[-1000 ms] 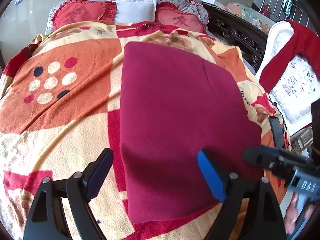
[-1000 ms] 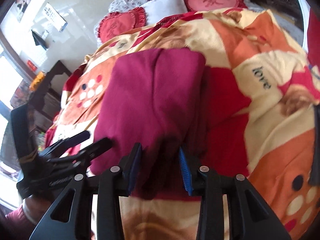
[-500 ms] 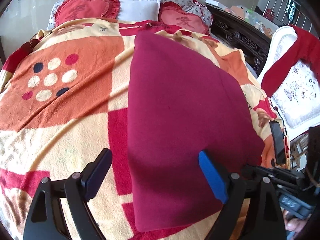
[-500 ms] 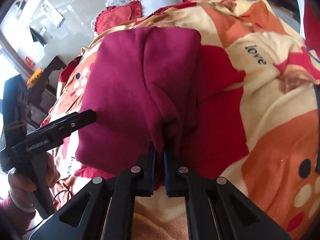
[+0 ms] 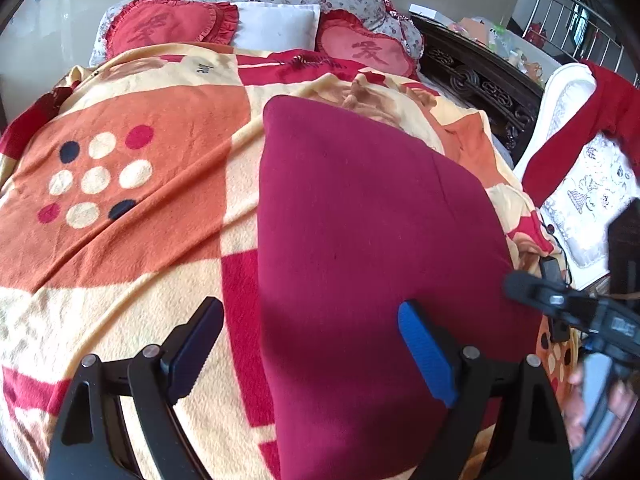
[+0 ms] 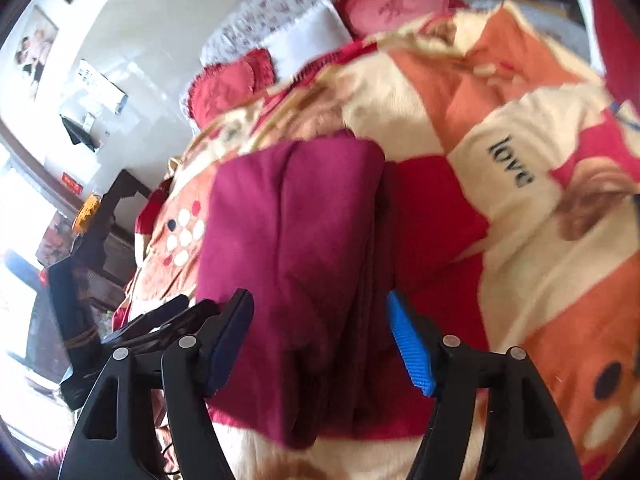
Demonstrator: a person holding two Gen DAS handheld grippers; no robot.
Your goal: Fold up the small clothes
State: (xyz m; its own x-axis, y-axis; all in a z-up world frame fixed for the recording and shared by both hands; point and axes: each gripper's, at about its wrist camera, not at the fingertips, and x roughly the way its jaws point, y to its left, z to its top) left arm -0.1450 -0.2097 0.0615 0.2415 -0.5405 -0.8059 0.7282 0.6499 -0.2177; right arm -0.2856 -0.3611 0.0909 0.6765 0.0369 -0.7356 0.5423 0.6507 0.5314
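garment (image 5: pixel 360 240) flat on blanket (image 5: pixel 140 240) | right hand-held gripper (image 6: pixel 320 340) open, straddling its near edge

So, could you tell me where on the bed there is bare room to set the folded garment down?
The blanket lies bare left of the maroon garment, from the dotted orange patch down to the left gripper. The pillows crowd the head; the right gripper crowds the right edge.

open blanket (image 5: pixel 120 240) left of garment (image 5: pixel 360 240) | pillows (image 5: pixel 276 30) at far end | chair (image 5: pixel 576 184) right
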